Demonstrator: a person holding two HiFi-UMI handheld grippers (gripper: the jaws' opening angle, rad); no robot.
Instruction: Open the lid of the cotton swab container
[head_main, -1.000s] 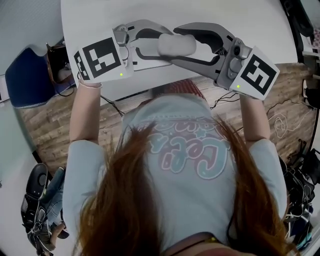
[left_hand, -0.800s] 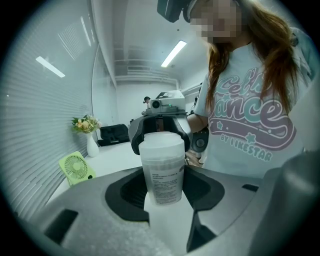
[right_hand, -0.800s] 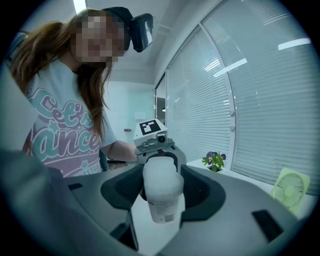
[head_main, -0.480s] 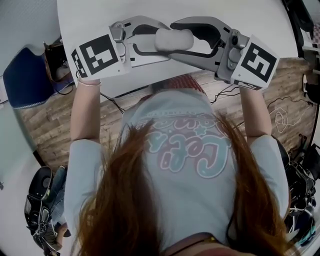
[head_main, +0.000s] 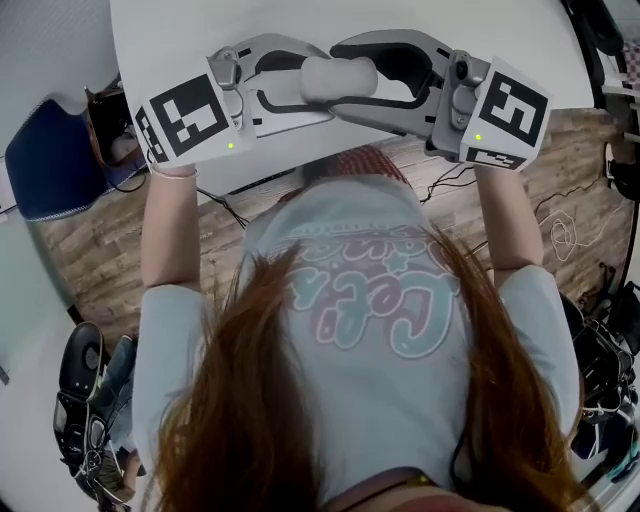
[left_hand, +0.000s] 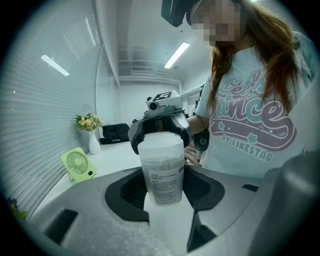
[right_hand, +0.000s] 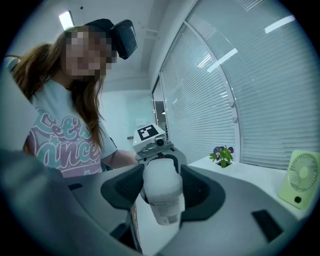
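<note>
A frosted white cotton swab container (head_main: 335, 75) hangs sideways above the white table (head_main: 500, 40), held between both grippers. My left gripper (head_main: 312, 84) is shut on one end, where the printed label shows (left_hand: 161, 170). My right gripper (head_main: 352, 78) is shut on the other end. In the left gripper view the lidded end points away, and the right gripper (left_hand: 160, 131) has its dark pads around it. In the right gripper view the container (right_hand: 162, 192) sits between my jaws and the left gripper (right_hand: 159, 150) is behind it. The lid looks closed.
A small green fan (left_hand: 78, 165) and a vase of flowers (left_hand: 90, 127) stand on the table by the blinds. The person stands close against the table's near edge. A blue chair (head_main: 50, 160) is at the left, and cables (head_main: 560, 245) lie on the wooden floor.
The right gripper has rolled a little about its own line. Both grippers keep their hold on the container, and the pair sits slightly higher in the head view.
</note>
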